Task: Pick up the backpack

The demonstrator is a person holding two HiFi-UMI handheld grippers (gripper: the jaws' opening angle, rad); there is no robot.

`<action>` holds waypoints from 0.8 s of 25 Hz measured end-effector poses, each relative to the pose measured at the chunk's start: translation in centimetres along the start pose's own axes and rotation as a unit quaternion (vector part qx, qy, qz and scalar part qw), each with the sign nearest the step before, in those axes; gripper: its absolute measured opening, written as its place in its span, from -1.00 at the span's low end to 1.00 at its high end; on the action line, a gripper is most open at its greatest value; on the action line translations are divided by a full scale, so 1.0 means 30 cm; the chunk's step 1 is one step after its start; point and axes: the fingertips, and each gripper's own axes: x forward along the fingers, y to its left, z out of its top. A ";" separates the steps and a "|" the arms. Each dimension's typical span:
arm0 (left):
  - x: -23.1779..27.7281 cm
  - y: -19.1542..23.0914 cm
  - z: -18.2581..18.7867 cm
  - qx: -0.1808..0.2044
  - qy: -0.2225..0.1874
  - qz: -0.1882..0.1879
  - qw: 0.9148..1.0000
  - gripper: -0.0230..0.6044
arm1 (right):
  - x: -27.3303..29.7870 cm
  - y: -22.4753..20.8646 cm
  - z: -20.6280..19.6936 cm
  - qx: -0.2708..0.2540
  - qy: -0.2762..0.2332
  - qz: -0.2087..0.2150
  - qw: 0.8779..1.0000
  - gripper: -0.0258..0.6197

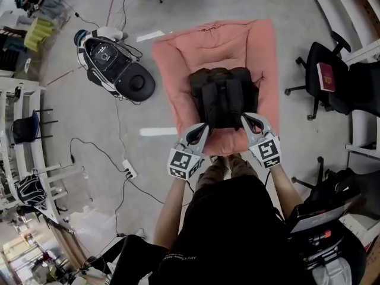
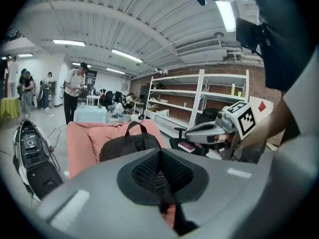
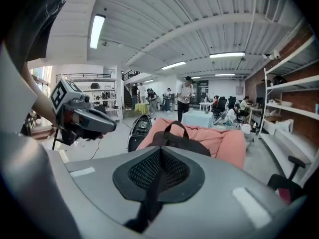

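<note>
**A:** Where is the backpack (image 1: 224,97) sitting?

**B:** It is lying flat on the pink cushion (image 1: 172,58) on the floor, with its carry handle (image 2: 132,127) arching up at the far end. The person is standing over the cushion's near edge.

**A:** What is worrying you?

**B:** The cushion is soft. A claw pushing in low at the near edge is likely pinching pink fabric along with the bag, or dragging both. The nearest parts of the bag also look like loose cloth. A bite on a thin fold is risking a slip once the bag's weight is hanging from it. One claw lifting alone is going to tip the bag sideways.

**A:** And the claws?

**B:** The left claw (image 1: 202,129) is hovering by the bag's near left corner and the right claw (image 1: 248,121) by its near right corner. Both are sitting fully closed, pads meeting, with nothing between them. Going by each claw's own view, the bag is lying ahead of the tips, not touching them. They are needing to open before any grab.
</note>
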 end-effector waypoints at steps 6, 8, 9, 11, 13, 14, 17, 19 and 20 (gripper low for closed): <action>0.109 0.055 -0.126 0.002 0.052 -0.005 0.999 -0.90 | 0.111 -0.086 -0.215 0.004 0.071 0.022 0.997 -0.76; 0.133 0.110 -0.189 -0.026 0.063 -0.002 0.998 -0.81 | 0.149 -0.097 -0.275 0.012 0.095 0.026 0.995 -0.69; 0.143 0.139 -0.227 -0.049 0.070 -0.004 0.996 -0.74 | 0.173 -0.102 -0.305 0.017 0.110 0.027 0.993 -0.64; 0.169 0.183 -0.299 -0.088 0.083 -0.009 0.993 -0.57 | 0.217 -0.116 -0.365 0.021 0.140 0.030 0.989 -0.47; 0.207 0.203 -0.368 -0.110 0.096 -0.021 0.989 -0.48 | 0.250 -0.138 -0.430 0.027 0.168 0.036 0.985 -0.34; 0.222 0.202 -0.405 -0.121 0.106 -0.033 0.986 -0.45 | 0.260 -0.146 -0.466 0.034 0.183 0.038 0.982 -0.29; 0.270 0.211 -0.479 -0.145 0.130 -0.082 0.977 -0.35 | 0.302 -0.169 -0.558 0.065 0.220 0.032 0.973 -0.24; 0.311 0.230 -0.479 -0.148 0.136 -0.110 0.973 -0.32 | 0.349 -0.183 -0.590 0.090 0.228 0.027 0.969 -0.24; 0.322 0.233 -0.472 -0.151 0.136 -0.119 0.972 -0.31 | 0.365 -0.178 -0.607 0.100 0.232 0.027 0.967 -0.23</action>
